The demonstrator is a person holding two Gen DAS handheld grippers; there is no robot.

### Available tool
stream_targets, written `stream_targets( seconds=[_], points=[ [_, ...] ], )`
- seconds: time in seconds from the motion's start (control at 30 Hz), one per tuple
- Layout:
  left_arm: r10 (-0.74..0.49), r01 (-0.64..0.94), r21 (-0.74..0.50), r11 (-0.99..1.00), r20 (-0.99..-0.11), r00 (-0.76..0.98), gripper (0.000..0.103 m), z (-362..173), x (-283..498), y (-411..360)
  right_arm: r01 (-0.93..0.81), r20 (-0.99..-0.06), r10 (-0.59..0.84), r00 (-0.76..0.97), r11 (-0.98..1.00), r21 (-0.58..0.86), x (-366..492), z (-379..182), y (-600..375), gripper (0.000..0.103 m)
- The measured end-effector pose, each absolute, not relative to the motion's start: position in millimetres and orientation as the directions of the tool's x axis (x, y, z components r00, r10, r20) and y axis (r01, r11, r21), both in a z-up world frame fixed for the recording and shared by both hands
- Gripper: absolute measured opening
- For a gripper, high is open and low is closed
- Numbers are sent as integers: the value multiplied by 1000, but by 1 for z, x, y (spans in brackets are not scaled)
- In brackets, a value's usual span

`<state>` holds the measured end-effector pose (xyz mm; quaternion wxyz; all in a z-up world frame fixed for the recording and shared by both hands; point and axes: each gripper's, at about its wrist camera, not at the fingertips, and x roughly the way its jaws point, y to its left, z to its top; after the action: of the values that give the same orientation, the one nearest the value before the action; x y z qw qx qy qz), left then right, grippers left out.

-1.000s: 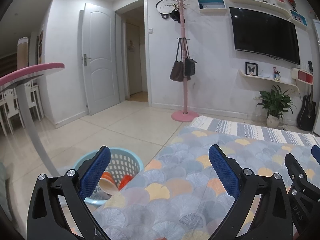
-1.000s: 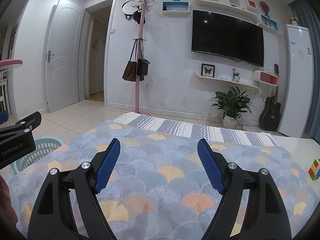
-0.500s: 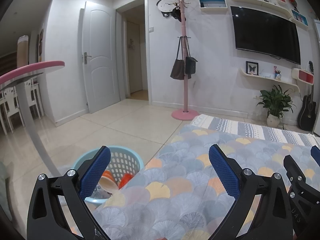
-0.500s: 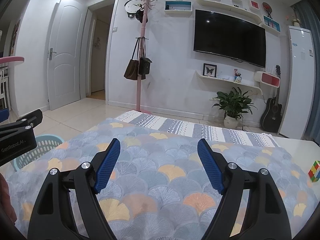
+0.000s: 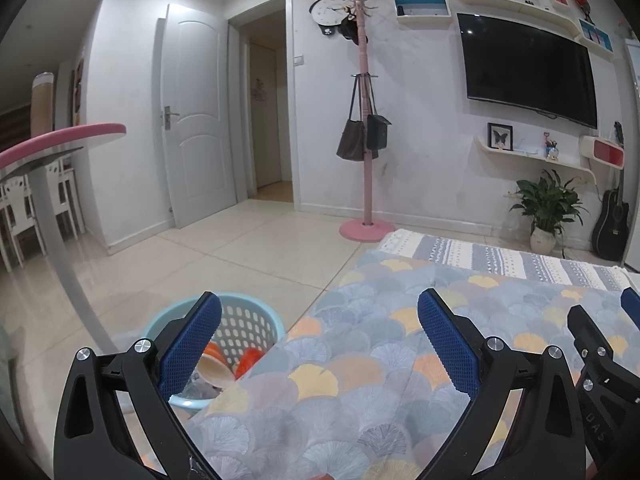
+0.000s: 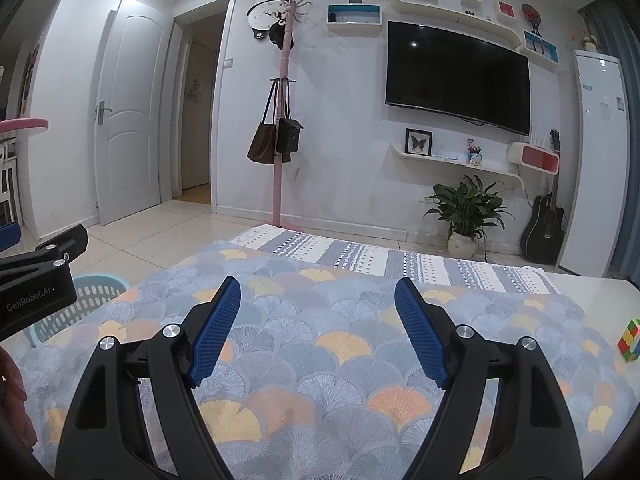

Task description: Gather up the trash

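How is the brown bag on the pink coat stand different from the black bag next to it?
The brown bag is larger and hangs lower than the black bag. The brown bag looks soft and open at the top; the black bag looks boxier, with a flap. The brown bag hangs left of the pole, the black bag right. Both hang by long straps from the same hooks of the coat stand.

The counter wears a fan-patterned cloth; a colourful cube sits near the cloth's right edge.
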<state>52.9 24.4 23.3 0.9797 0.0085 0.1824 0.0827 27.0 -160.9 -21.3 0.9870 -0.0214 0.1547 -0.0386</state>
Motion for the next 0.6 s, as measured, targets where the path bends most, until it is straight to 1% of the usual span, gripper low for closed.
stream_targets(
  seconds=[0.6],
  points=[
    [177,-167,58,984,-366,914,96,21,56,23,47,-310,-63,949,997,-61,28,-23,-158,75]
  ],
)
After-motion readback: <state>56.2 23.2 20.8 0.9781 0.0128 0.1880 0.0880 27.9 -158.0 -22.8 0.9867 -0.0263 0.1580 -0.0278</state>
